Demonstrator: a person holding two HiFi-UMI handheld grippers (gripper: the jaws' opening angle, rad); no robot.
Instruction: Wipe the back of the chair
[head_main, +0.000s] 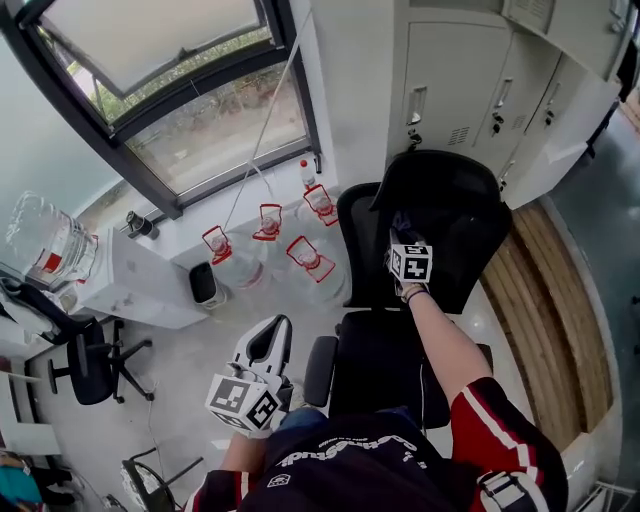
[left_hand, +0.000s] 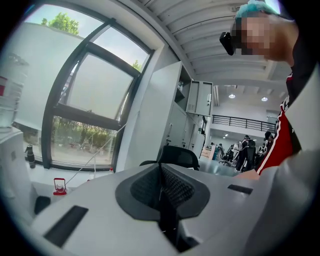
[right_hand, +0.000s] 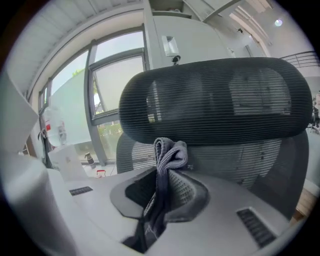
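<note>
Chair back of black mesh (right_hand: 250, 160), topped by a wide black mesh headrest (right_hand: 215, 100), stands upright just ahead of the right gripper (right_hand: 162, 187) and runs side to side across its jaws. The left gripper (head_main: 265, 340) hangs well apart, low beside the seat, its jaws pressed together on nothing. The right jaws pinch a folded dark grey knit cloth (right_hand: 169, 152), bunched end toward the mesh. Only the right gripper view shows this fold; the head view alone shows both grippers.
</note>
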